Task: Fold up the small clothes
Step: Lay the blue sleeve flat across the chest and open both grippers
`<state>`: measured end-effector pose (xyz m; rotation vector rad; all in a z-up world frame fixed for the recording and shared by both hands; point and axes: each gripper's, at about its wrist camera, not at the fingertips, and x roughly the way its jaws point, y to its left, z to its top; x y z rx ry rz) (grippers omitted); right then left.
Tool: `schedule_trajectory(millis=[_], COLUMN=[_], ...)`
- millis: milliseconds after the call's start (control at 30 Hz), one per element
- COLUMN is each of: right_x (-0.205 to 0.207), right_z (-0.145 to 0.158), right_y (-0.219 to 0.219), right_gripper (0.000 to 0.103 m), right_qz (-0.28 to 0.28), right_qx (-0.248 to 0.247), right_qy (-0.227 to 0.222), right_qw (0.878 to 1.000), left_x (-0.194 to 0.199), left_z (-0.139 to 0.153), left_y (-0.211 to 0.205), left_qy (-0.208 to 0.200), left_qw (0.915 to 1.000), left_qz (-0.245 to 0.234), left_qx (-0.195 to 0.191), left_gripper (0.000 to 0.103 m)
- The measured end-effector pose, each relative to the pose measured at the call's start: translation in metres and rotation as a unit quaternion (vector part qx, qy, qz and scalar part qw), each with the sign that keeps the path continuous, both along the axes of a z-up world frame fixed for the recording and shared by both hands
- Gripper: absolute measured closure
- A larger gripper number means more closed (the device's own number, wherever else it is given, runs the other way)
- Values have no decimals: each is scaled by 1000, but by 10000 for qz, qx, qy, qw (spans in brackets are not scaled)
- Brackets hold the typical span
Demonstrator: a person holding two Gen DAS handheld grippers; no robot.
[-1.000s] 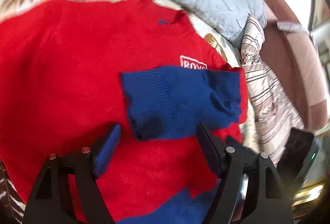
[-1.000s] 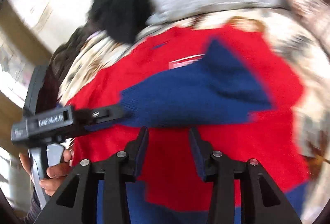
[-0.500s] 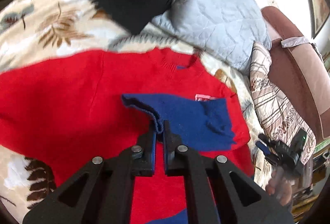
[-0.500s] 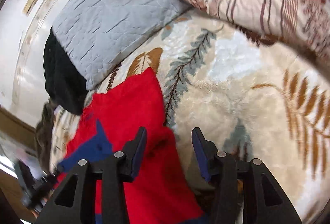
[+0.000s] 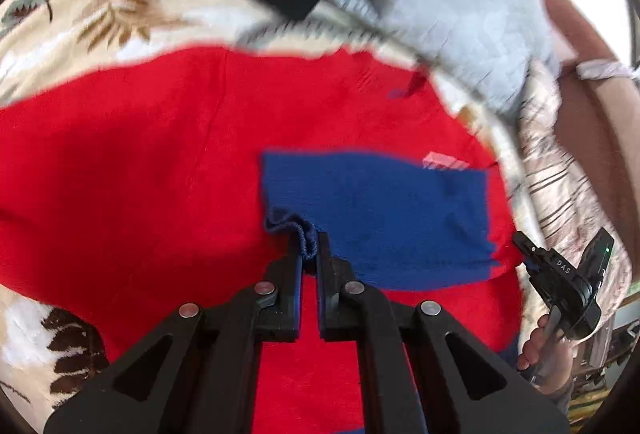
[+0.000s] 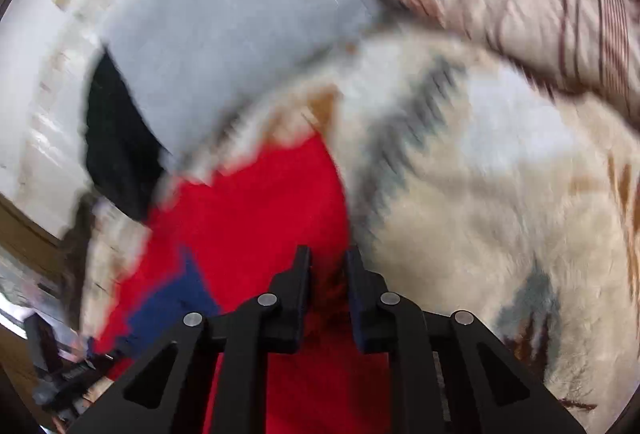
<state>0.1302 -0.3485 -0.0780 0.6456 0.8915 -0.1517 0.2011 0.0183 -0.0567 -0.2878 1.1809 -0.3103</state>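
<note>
Spread on leaf-print bedding (image 5: pixel 120 6), red sweater (image 5: pixel 140 174) lies flat; left gripper (image 5: pixel 309 254) is clamped on blue cuff (image 5: pixel 296 228), sleeve running rightward, while right gripper (image 6: pixel 327 266) has just been closing over the sweater's right edge.

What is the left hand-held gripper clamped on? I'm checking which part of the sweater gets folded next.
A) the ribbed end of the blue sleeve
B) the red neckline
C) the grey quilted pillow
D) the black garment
A: in the left wrist view the left hand-held gripper has its jaws shut on the bunched cuff of the blue sleeve, which lies across the red sweater.
</note>
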Motion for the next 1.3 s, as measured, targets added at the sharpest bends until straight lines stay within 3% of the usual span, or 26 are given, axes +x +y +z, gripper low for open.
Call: schedule_trajectory(millis=[100,200,300,333,367,467,533,600,800,900,933,1000,1100,1200,1300], right_x=[-7,-8,4,10,16,34,48,49,56,69,78,85,98,101,87], right_z=[13,42,56,55,53,34,9,14,32,22,18,21,14,16,30], right_y=[-3,9,35,45,53,76,89,99,83,85,90,98,102,108,89], right_gripper=[71,71,70,70,70,71,71,72,67,67,70,93,93,92,88], right_qz=[-136,-46,307,418,487,706,1010,1151,1018,1002,1022,1095,1120,1331,1185], right_qx=[74,-244,-384,-393,-405,-435,-567,-1027,-511,-521,-695,-922,-905,-1166,-752], right_qy=[-65,-549,-795,-780,-752,-613,-69,-124,-350,-151,-21,-153,-76,5,-51], right_qw=[9999,9982,9956,9953,9952,9947,9932,9880,9929,9935,9923,9896,9895,9842,9901], left_x=[-1,-6,-13,-16,-16,-7,0,-1,-4,0,3,5,5,6,5], left_z=[6,32,49,48,45,18,2,2,20,20,15,9,11,8,8], left_y=[4,18,24,23,21,7,3,-1,5,14,15,16,16,9,8], left_qy=[47,-391,-800,-866,-857,-432,-153,-233,-393,-331,-244,-125,-188,-220,-228], left_qw=[9999,9979,9942,9934,9937,9981,9996,9997,9991,9991,9993,9993,9989,9994,9995], left_qz=[-42,75,82,124,137,58,89,39,30,151,176,221,290,245,177], left_qx=[-137,-518,-720,-741,-706,-430,-212,-31,-150,-202,-222,-268,-321,64,145], left_gripper=[98,96,74,61,56,56,57,57,57,54,54,54,54,54,54])
